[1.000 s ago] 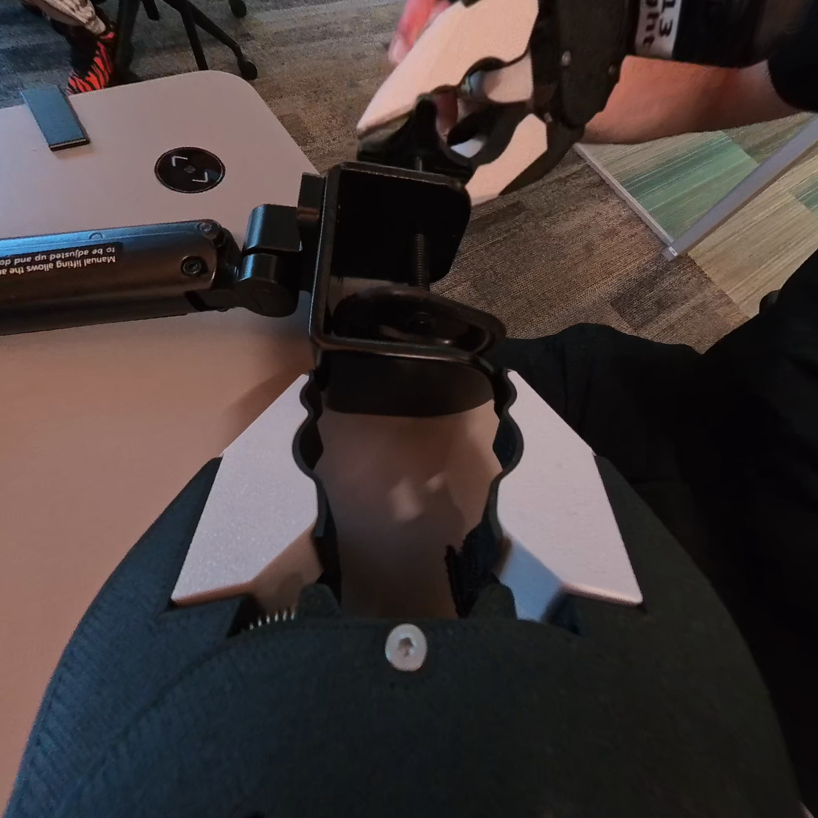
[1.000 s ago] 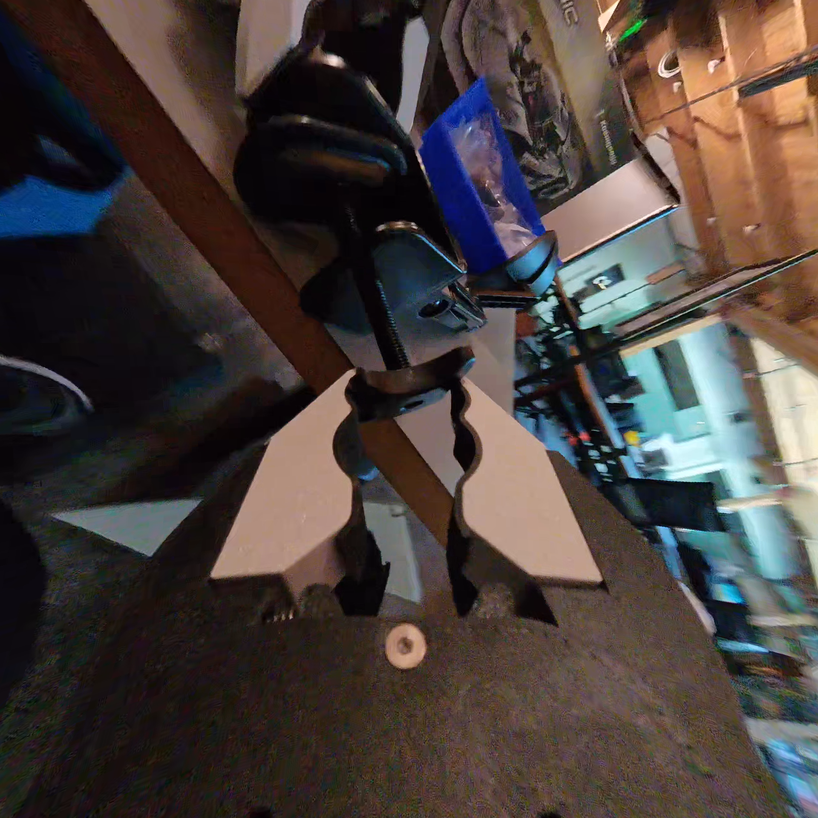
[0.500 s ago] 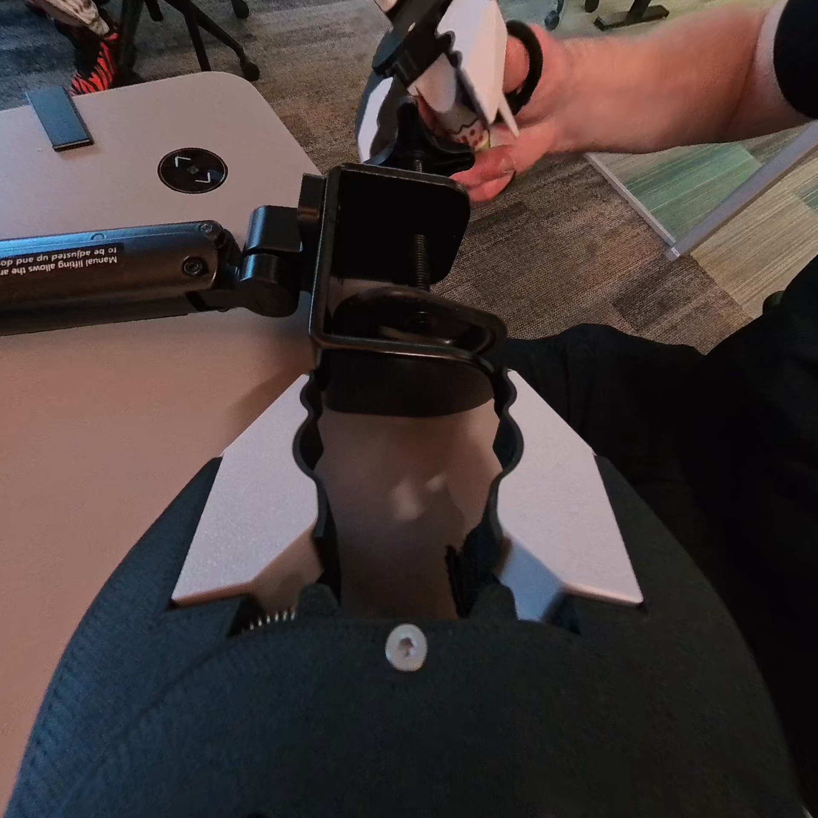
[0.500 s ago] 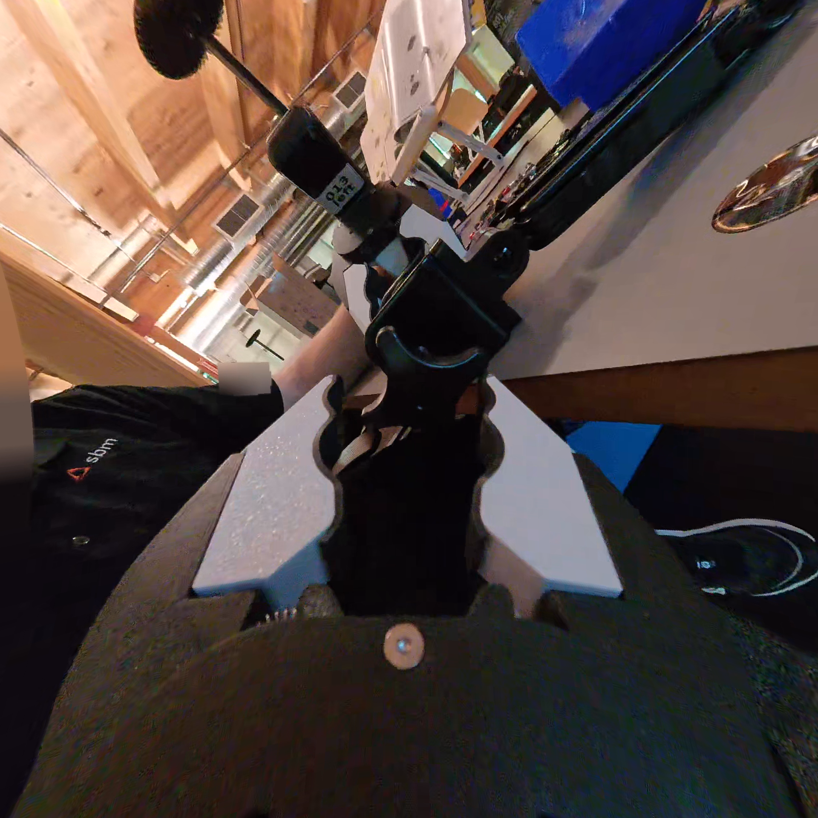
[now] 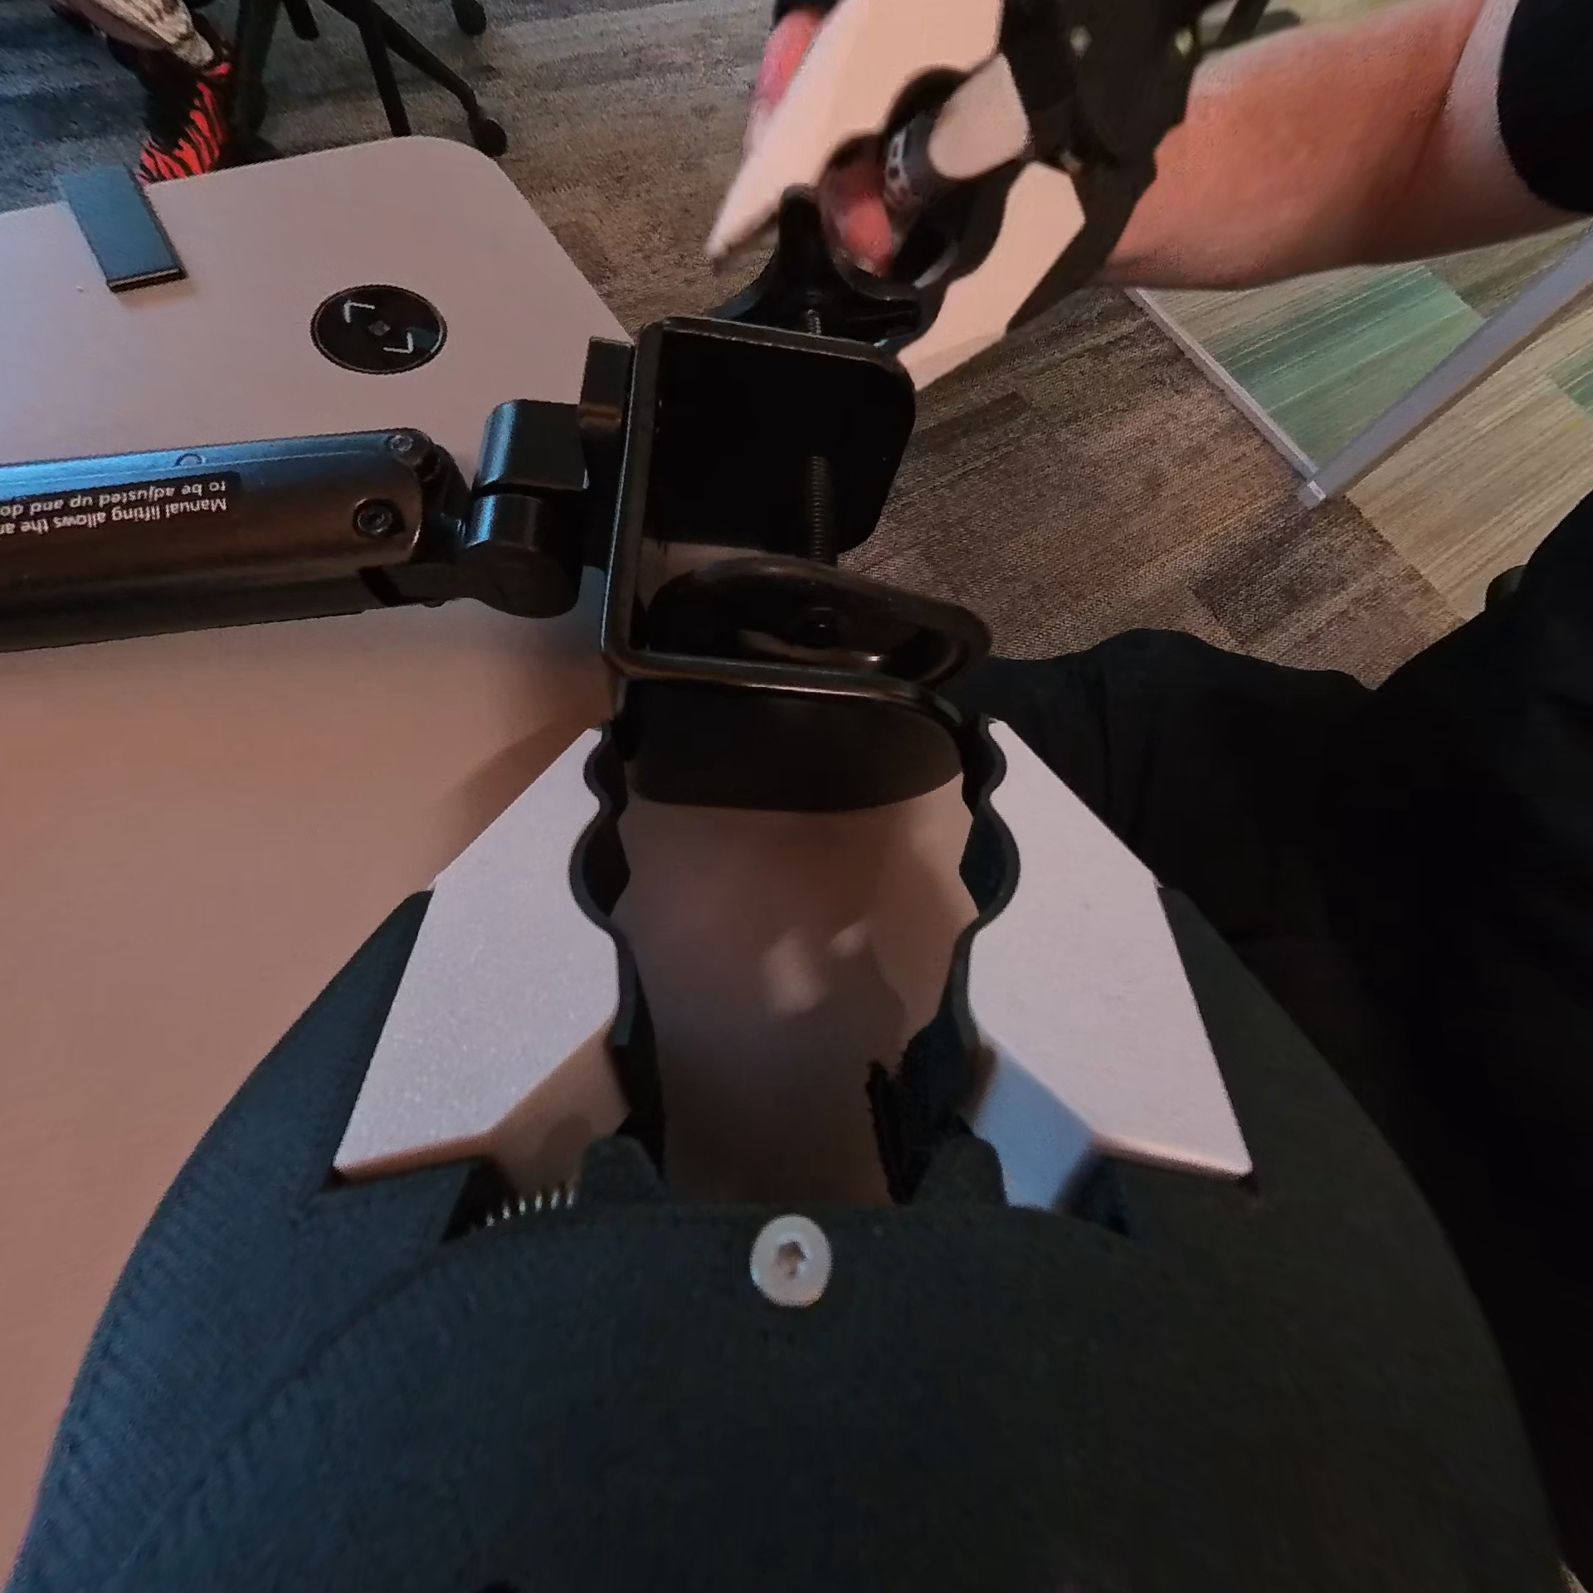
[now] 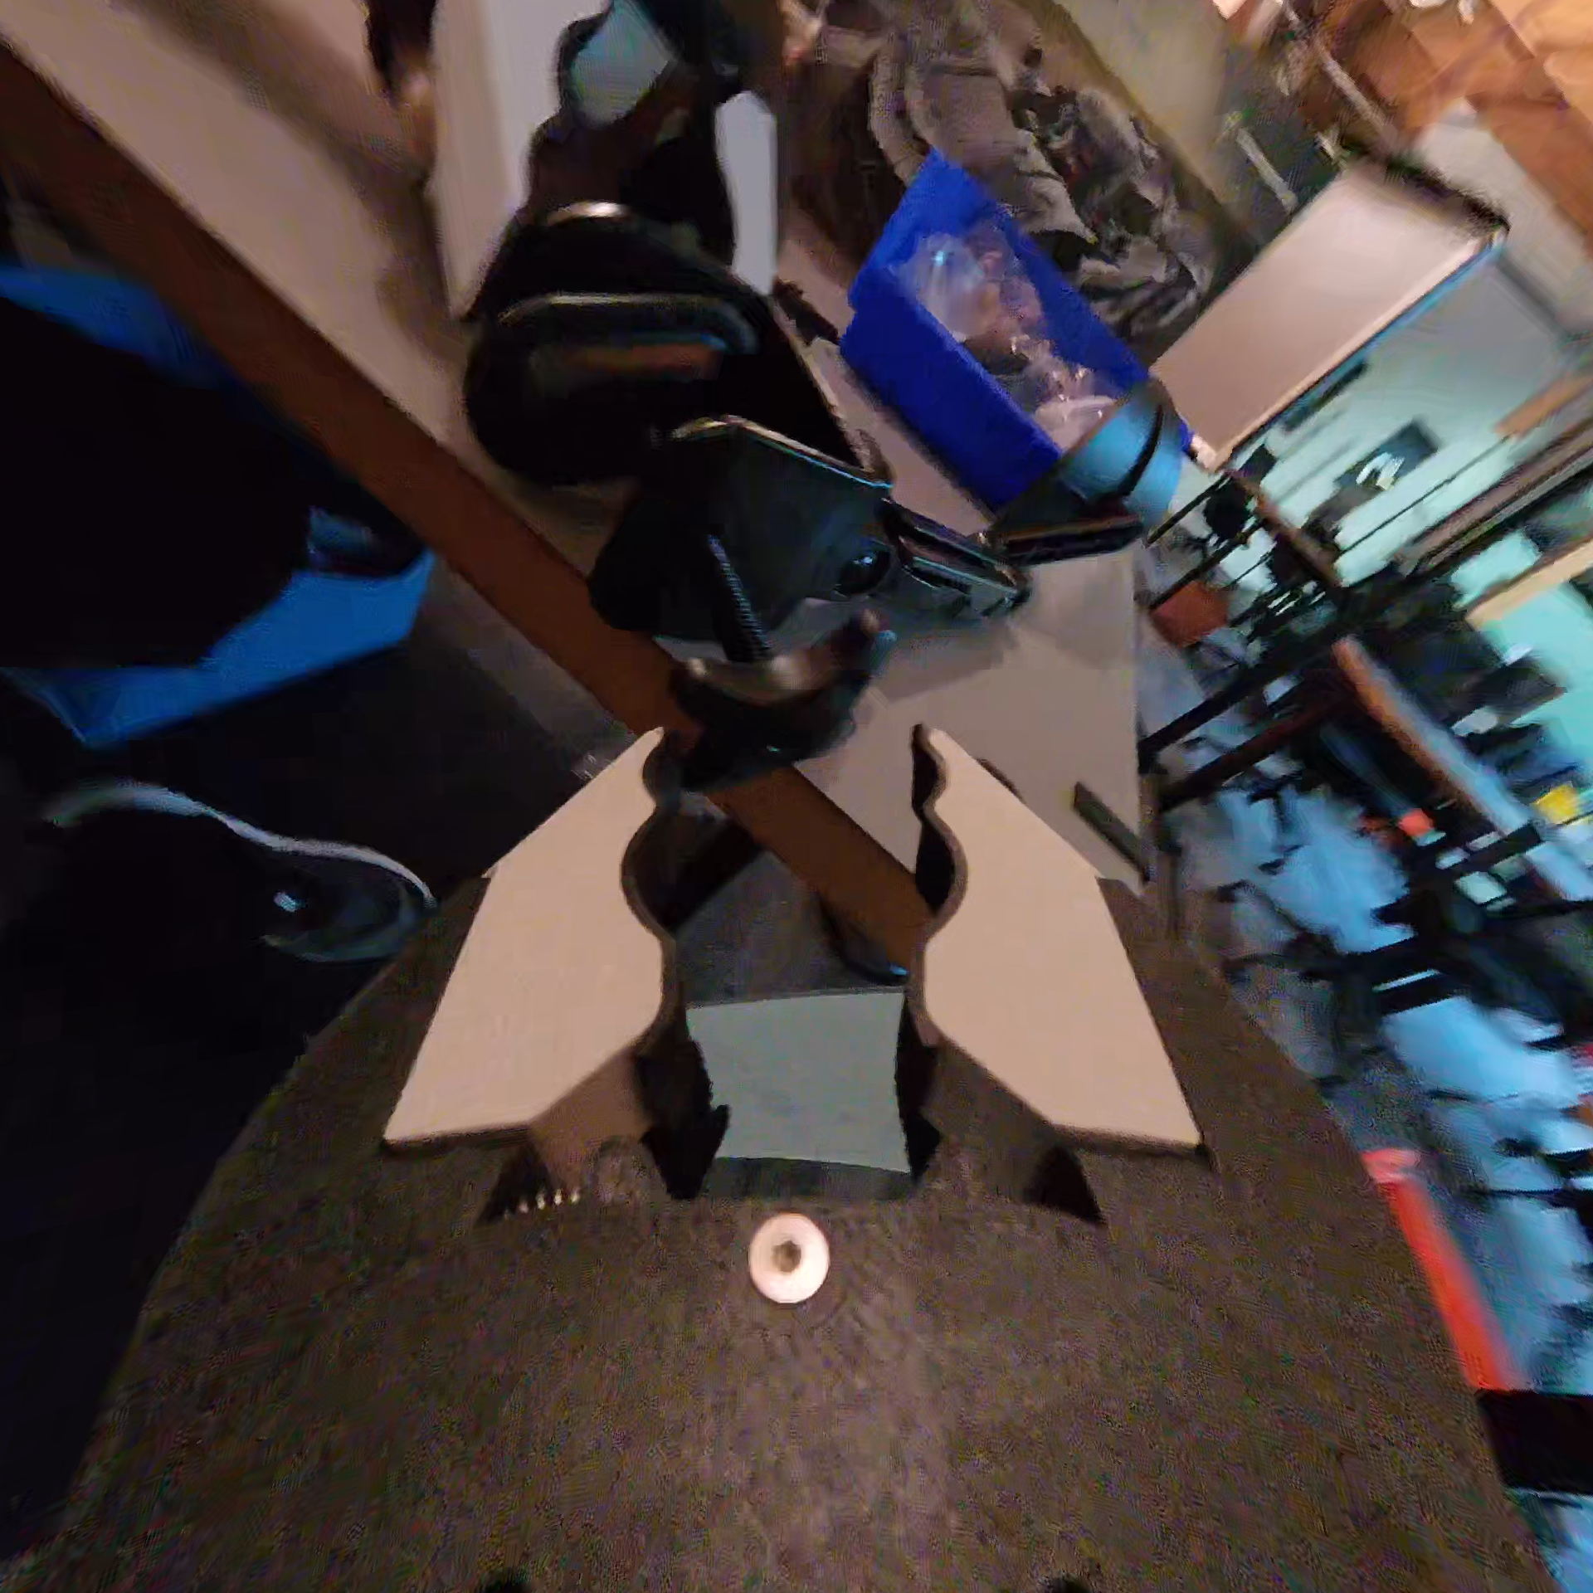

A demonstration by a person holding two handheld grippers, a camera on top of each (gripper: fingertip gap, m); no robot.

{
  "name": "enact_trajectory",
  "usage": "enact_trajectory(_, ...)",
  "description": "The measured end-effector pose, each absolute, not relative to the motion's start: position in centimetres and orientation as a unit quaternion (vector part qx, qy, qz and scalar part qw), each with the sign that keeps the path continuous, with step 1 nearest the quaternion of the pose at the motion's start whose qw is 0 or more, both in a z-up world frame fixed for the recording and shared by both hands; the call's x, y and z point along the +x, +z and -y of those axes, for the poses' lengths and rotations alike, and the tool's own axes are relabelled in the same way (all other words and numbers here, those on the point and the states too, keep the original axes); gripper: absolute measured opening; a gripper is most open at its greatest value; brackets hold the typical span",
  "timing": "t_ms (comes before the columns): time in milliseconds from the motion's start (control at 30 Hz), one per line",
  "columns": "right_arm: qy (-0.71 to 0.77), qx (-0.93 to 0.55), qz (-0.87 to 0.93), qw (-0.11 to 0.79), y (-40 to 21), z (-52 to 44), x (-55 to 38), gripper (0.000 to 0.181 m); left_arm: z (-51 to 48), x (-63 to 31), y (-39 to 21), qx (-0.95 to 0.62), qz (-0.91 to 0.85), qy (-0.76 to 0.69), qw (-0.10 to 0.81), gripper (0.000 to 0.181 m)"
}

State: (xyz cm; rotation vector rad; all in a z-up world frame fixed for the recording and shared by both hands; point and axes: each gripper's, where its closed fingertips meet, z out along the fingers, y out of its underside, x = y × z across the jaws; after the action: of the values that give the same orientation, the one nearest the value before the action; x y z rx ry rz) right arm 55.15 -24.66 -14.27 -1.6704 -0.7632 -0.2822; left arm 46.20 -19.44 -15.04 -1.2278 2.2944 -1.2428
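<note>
Black strip: a flat dark rectangular strip [image 5: 129, 233] lies on the far left of the pale, round-cornered tabletop [image 5: 215, 862].
Round disc: a black disc with white corner marks [image 5: 379, 321] sits flush in the tabletop, just right of the strip.
Arm: a black tubular metal arm with a white-lettered label [image 5: 215, 526] lies across the tabletop and ends in a hinge that joins the clamp.
Clamp: a black metal C-shaped desk clamp [image 5: 759, 509] sits at the table edge, its threaded screw [image 5: 817, 509] running between a round pressure pad [image 5: 802, 621] and a black lobed knob [image 5: 819, 293] on the far side.
Left gripper: the left gripper [image 5: 793, 759], with 2 pale wavy-edged fingers, is clenched around the clamp's near black round part; both fingertips touch its sides.
Right gripper: the right gripper [image 6: 789, 750] is released, its 2 fingers standing apart; the left fingertip is beside the lobed knob [image 6: 767, 707], the right fingertip is clear of it. In the left wrist view it [image 5: 862, 198] appears blurred just above the knob.
Table edge: a brown table edge [image 6: 431, 483] runs diagonally behind the clamp [image 6: 759, 534] in the right wrist view.
Blue bin: a blue plastic bin with clear wrapping inside [image 6: 974, 345] stands on the tabletop to the right of the clamp.
Floor: mottled brown carpet [image 5: 1077, 517] lies to the right, beyond the table.
</note>
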Motion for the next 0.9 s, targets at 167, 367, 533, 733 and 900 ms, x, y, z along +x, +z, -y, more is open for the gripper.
enact_trajectory(167, 0.375, -0.773, 0.063, 0.508, -15.9, 25.4, 54.8, 0.074, 19.4, 46.2, -15.0, -0.423, -0.788, -0.428, 0.127, 0.08)
enact_trajectory(367, 0.634, -0.663, 0.036, 0.396, -14.6, 27.8, 51.6, 0.062, 19.4, 46.2, -15.0, -0.423, -0.788, -0.428, 0.127, 0.08)
enact_trajectory(533, 0.579, -0.679, -0.017, 0.451, -13.3, 25.6, 53.9, 0.051, 19.4, 46.2, -15.0, -0.423, -0.788, -0.428, 0.127, 0.08)
enact_trajectory(733, 0.475, -0.738, 0.069, 0.473, -14.1, 24.9, 52.7, 0.039, 19.4, 46.2, -15.1, -0.423, -0.789, -0.428, 0.128, 0.08)
enact_trajectory(900, -0.196, -0.731, 0.377, 0.534, -14.7, 23.7, 55.0, 0.038, 19.4, 46.2, -15.1, -0.424, -0.788, -0.427, 0.128, 0.08)
